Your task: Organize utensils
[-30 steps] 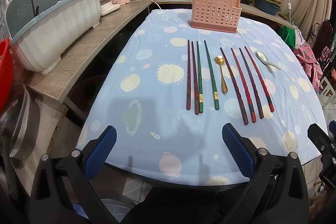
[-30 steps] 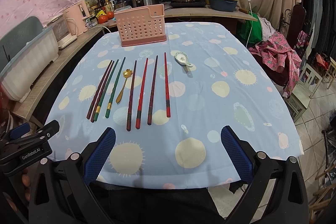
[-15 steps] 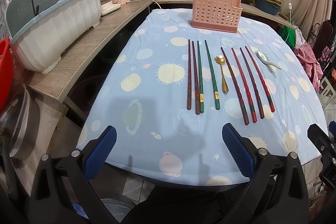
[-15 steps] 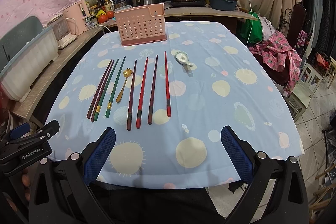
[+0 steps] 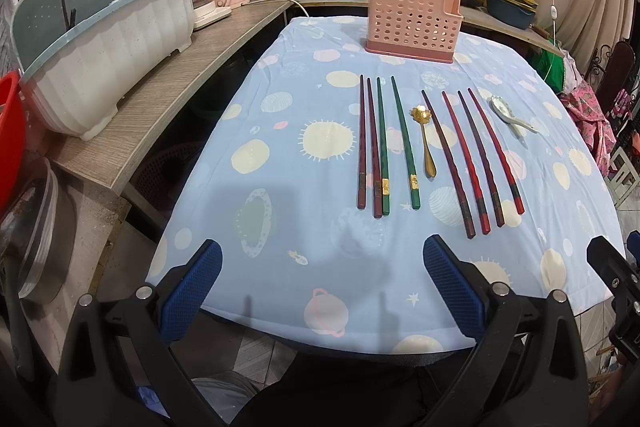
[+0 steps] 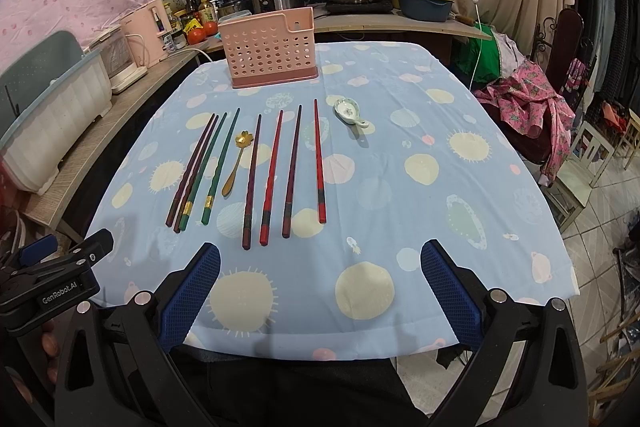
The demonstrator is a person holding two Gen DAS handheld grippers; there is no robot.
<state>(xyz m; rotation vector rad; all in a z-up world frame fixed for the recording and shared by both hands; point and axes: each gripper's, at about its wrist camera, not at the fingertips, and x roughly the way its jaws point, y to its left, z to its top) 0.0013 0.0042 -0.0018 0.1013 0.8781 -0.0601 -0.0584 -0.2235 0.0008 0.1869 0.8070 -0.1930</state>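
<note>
Left wrist view
- Left gripper [image 5: 320, 287]: jaws spread wide, nothing between the blue pads [image 5: 188, 291]; it hovers over the near edge of the table, apart from every utensil.
- Table [image 5: 280, 131]: covered by a pale blue cloth printed with suns and planets.
- Chopsticks [image 5: 400, 143]: eight lie flat in a row, tips toward the far side. Two dark red ones and a green one sit close together on the left, a second green one just beside them, then four red-and-dark ones fanned out on the right.
- Gold spoon [image 5: 425, 141]: flat on the cloth between the second green chopstick and the right-hand group, flower-shaped bowl at the far end.
- White ceramic spoon [image 5: 510, 113]: right of the whole row, near the chopstick tips, apart from them.
- Pink perforated holder [image 5: 412, 21]: upright at the far end of the table, well beyond the utensils; its inside is hidden.
- Dish rack [image 5: 108, 55]: white with a blue rim, on the wooden counter to the left.

Right wrist view
- Right gripper [image 6: 320, 287]: fully released, pads [image 6: 450, 291] far apart and gripping nothing, above the near edge of the cloth.
- Left gripper [image 6: 60, 267]: its black body shows at the lower left, beside the table edge.
- Chopsticks [image 6: 248, 167]: same row, ahead and left of centre.
- Gold spoon [image 6: 236, 163]: between the green and red groups.
- White ceramic spoon [image 6: 350, 111]: just right of the outermost red chopstick's tip.
- Pink perforated holder [image 6: 270, 53]: beyond the row.
</note>
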